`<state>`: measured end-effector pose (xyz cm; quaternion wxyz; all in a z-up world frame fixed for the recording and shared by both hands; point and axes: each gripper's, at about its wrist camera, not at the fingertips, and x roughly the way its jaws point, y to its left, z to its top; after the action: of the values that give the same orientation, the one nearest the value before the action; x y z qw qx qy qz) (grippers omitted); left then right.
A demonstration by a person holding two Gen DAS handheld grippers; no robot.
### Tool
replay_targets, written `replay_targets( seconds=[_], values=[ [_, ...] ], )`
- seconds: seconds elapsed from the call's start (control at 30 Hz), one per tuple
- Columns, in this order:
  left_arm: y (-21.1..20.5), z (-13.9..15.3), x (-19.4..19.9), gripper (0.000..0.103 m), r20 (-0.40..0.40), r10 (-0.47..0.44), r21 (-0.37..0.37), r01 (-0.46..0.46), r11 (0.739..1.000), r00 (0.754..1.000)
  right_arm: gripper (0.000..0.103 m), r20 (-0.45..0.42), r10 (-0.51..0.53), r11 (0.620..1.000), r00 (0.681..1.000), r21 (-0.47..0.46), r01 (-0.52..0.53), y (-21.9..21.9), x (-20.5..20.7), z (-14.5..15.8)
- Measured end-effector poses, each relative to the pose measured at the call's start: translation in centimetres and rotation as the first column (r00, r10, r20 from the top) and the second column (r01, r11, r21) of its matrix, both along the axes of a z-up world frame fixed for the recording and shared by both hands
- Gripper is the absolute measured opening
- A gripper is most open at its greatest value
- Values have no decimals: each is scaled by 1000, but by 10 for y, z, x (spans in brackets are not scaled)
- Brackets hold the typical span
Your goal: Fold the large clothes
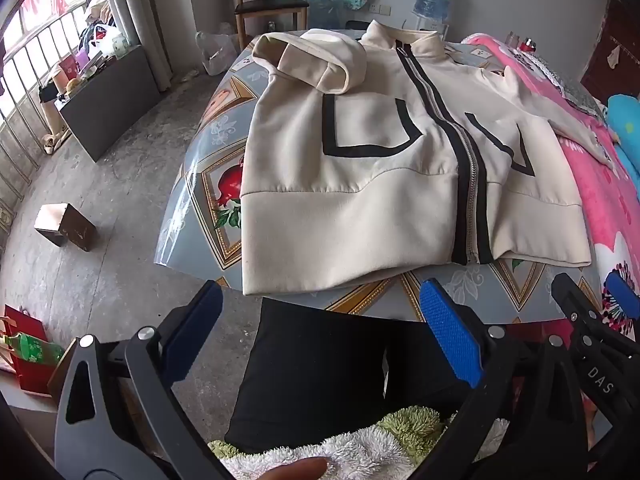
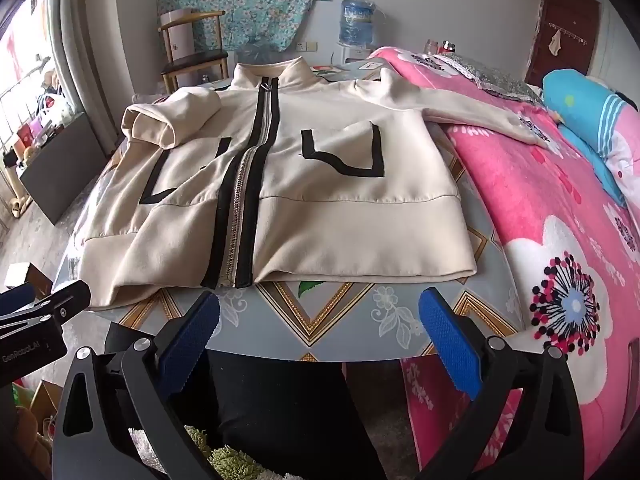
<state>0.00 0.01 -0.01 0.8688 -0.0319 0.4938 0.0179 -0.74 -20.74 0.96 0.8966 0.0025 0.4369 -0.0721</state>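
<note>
A cream zip jacket [image 1: 360,184] with black trim lies front-up on the patterned table [image 1: 200,184]; it also shows in the right wrist view [image 2: 320,208]. Its left sleeve [image 1: 316,60] is folded in over the chest. Its right sleeve [image 2: 460,108] stretches out onto the pink bed. My left gripper [image 1: 320,328] is open and empty, held just short of the jacket's hem. My right gripper [image 2: 320,332] is open and empty, at the table's near edge below the hem; it also shows at the right edge of the left wrist view [image 1: 592,304].
A bed with a pink flowered blanket [image 2: 540,220] adjoins the table on the right. A wooden chair [image 2: 192,52] and a water jug [image 2: 356,20] stand behind the table. A small brown box [image 1: 64,226] sits on the floor at left.
</note>
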Motion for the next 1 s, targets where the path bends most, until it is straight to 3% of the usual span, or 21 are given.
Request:
replay_targets(
  seconds=[1.0],
  values=[
    [4,-2,-1,96,-3,3,2,-3,1000,1000,97,1,10,1000,1000,-12,-10,4,0,5]
  ],
)
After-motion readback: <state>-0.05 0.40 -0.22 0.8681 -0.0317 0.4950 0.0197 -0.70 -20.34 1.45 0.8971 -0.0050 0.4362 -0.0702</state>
